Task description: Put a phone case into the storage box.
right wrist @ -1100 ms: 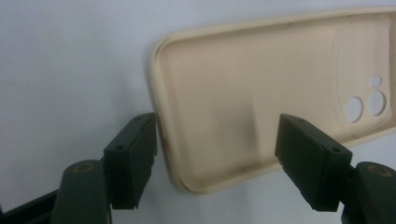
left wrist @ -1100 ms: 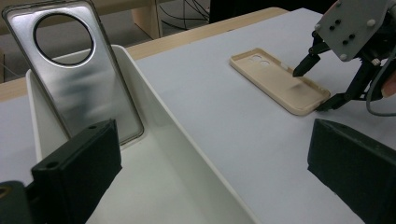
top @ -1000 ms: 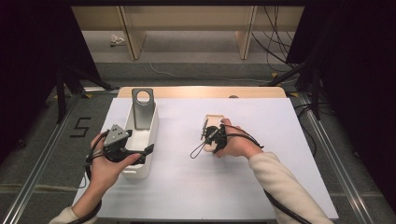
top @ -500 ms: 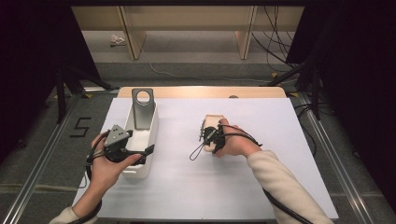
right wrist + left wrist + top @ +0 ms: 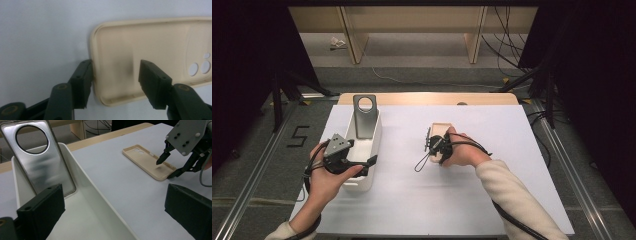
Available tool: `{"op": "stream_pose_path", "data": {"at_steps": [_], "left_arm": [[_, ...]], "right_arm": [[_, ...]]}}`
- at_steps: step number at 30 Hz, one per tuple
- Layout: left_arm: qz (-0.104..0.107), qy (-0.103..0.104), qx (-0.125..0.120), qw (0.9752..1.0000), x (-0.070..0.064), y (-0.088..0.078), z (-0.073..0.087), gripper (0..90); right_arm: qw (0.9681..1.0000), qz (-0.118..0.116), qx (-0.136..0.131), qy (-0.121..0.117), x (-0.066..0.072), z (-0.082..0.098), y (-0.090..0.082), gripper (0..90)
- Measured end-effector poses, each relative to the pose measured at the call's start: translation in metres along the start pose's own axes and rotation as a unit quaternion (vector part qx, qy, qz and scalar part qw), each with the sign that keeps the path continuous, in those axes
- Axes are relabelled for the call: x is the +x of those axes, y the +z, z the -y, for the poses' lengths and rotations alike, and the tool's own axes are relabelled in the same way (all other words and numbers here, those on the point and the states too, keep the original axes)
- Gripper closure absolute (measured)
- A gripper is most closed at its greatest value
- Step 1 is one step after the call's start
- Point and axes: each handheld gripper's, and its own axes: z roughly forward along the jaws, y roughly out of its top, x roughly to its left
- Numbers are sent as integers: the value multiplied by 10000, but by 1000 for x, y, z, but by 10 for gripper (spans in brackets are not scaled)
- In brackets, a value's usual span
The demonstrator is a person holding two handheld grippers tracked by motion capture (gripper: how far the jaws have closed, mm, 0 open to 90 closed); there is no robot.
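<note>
- My right gripper stood at the near short end of the beige phone case, which lay open side up on the white table cover.
- Taking that case as my landmark: one of my right fingers sat just outside its end wall, touching or all but touching the rim, while the other finger hung over the hollow inside.
- My right jaws had just been closing, with the end wall of the case between them. They were not yet pressed together on it, so I was holding nothing there; a clear gap lay between the inner finger and the wall.
- In the high view, my right hand covered the near end of the case, and the far end with the camera holes pointed away from me.
- The white bin stood well to the left of the case, long side running away from me.
- A silver phone case with one big round hole leaned upright against the far end of that bin, well apart from the beige one.
- My left gripper was at the near end of the bin, to the left of the case. Its jaws stood wide apart, one over the bin's inside and one outside its right wall, gripping nothing.
</note>
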Motion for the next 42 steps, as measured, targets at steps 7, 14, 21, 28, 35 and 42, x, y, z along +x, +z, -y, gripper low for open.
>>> {"op": "stream_pose_path", "data": {"at_steps": [7,14,21,28,35,42], "left_arm": [[7,6,3,10000,0,0,0,21],[15,11,11,10000,-1,1,0,21],[6,21,18,10000,-1,1,0,22],[9,19,12,10000,-1,1,0,21],[14,24,9,10000,-1,1,0,21],[6,7,4,10000,-1,0,0,22]], "right_arm": [[9995,-217,75,-226,4,-2,-1,705],[9988,-324,127,-332,6,-3,-2,788],[9986,-356,134,-371,7,-4,-2,840],[9985,-387,133,-352,8,-4,-2,859],[9982,-405,122,-418,9,-4,-3,867],[9985,-386,59,-384,12,-2,-5,872]]}}
